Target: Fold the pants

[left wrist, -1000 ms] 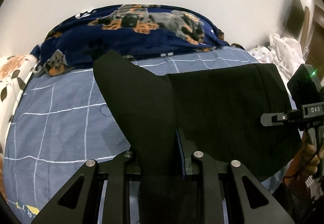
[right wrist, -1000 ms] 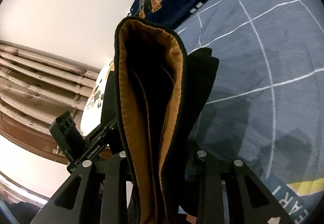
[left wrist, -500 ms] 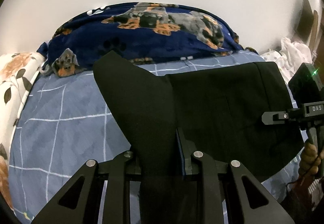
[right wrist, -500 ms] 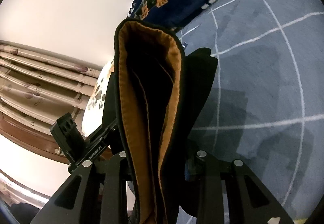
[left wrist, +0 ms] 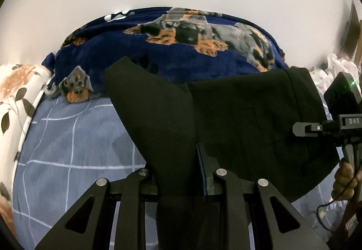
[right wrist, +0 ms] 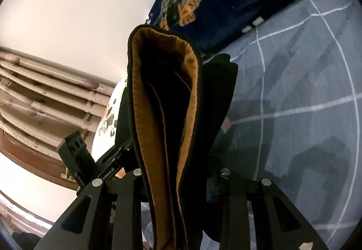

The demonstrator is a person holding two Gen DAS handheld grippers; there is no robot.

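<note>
Black pants [left wrist: 237, 118] held above the blue checked bed sheet [left wrist: 67, 148], long axis running side to side between both claws. Left claw [left wrist: 178, 173] clamps a black fold; right claw [right wrist: 178, 173] clamps the tan-lined waistband [right wrist: 158, 114], opening facing the camera. Right unit reads "DAS" in the left view

Black pants [left wrist: 237, 118] with tan-lined waistband [right wrist: 158, 114], held stretched above the bed.
</note>
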